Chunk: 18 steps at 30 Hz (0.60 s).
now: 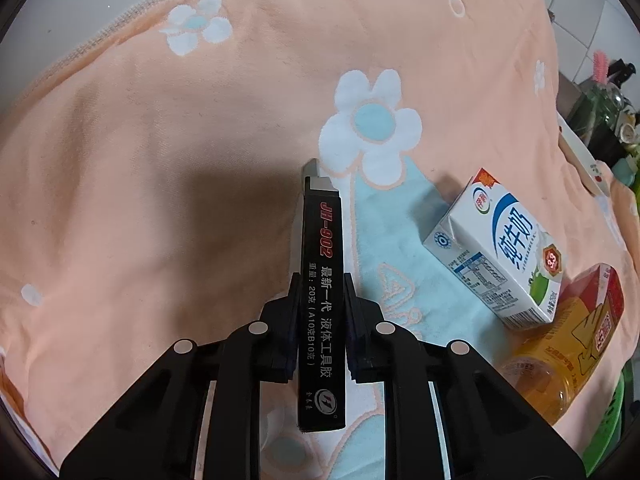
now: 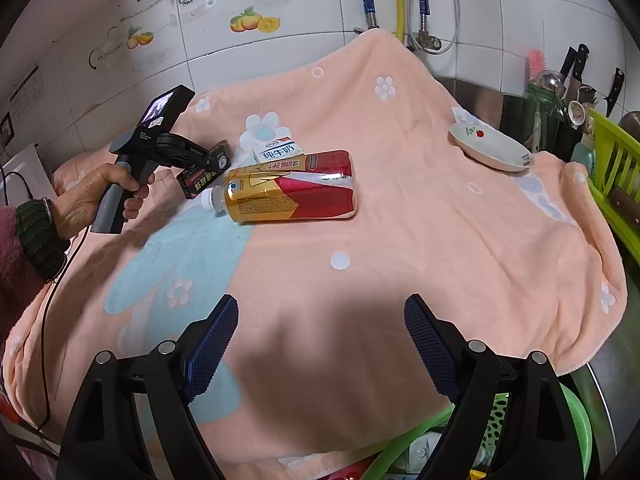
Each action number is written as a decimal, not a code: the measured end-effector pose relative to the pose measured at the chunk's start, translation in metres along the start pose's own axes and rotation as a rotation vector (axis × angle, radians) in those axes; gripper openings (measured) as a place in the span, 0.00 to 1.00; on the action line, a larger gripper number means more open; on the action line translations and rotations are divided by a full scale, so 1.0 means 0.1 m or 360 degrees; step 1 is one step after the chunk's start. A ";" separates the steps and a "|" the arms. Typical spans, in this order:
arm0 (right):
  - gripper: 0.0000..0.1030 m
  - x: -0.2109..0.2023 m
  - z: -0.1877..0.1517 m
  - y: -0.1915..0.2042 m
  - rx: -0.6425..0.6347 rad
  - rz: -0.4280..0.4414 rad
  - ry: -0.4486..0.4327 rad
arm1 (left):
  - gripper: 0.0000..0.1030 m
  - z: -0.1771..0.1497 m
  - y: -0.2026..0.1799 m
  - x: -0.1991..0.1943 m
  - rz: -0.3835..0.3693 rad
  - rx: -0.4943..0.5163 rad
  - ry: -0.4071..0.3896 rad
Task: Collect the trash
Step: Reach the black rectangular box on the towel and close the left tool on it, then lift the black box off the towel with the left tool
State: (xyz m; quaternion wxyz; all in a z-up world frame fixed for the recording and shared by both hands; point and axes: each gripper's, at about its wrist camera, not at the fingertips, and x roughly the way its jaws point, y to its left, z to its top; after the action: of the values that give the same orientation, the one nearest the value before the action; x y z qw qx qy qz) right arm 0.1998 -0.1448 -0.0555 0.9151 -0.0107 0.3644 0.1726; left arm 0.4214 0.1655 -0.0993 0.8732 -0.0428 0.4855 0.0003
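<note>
So the left gripper [image 1: 322, 320] is clamped on a long, narrow black cardboard box with red "JH-902" lettering [image 1: 323, 300], both pads pressed against its long sides, and the box sticks out forward over the peach-coloured towel with white and blue flowers [image 1: 160, 160]. From the right wrist view the box [image 2: 200, 178] looks lifted off the towel, though honestly the angle makes it hard to be sure.

The right gripper [image 2: 320, 344] is spread wide with nothing between its blue ribbed pads [image 2: 212, 344], hanging over the near part of the towel.

Just to the right of the black box lies a white milk carton with blue print [image 1: 496, 248], and touching it on the far side is a clear plastic bottle of amber drink with a red and gold label [image 1: 568, 344], lying on its side. A white ceramic dish with a small red motif [image 2: 490, 148] sits well apart, near the towel's right edge. Green plastic basket [image 2: 576, 420] peeks out below the near edge.
</note>
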 end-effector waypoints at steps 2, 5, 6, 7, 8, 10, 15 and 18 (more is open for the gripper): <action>0.80 0.00 0.01 0.00 -0.0004 -0.0003 0.0000 | 0.17 -0.02 -0.02 -0.04 -0.0012 0.0001 -0.0016; 0.80 0.00 0.02 0.01 -0.0005 0.0000 -0.0003 | 0.17 -0.06 -0.08 -0.14 -0.0049 0.0003 -0.0043; 0.80 0.01 0.03 0.01 -0.0007 0.0002 -0.0002 | 0.17 -0.07 -0.10 -0.17 -0.0058 0.0010 -0.0050; 0.80 0.02 0.03 0.02 -0.0011 0.0003 -0.0001 | 0.17 -0.09 -0.11 -0.20 -0.0064 0.0019 -0.0054; 0.80 0.03 0.03 0.02 -0.0016 0.0005 0.0000 | 0.17 -0.11 -0.14 -0.26 -0.0072 0.0032 -0.0064; 0.80 0.05 0.05 0.03 -0.0028 0.0011 0.0001 | 0.17 -0.14 -0.15 -0.36 -0.0093 0.0038 -0.0079; 0.80 0.07 0.09 0.10 -0.0060 0.0039 0.0001 | 0.17 -0.19 -0.12 -0.65 -0.0145 0.0035 -0.0123; 0.80 0.08 0.14 0.15 -0.0081 0.0052 -0.0007 | 0.17 -0.25 -0.10 -0.82 -0.0144 0.0039 -0.0144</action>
State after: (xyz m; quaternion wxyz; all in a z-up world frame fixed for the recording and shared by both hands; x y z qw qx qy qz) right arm 0.2095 -0.1267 -0.0491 0.9123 -0.0278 0.3580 0.1968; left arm 0.3575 0.1568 -0.0423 0.8939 -0.0539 0.4430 -0.0430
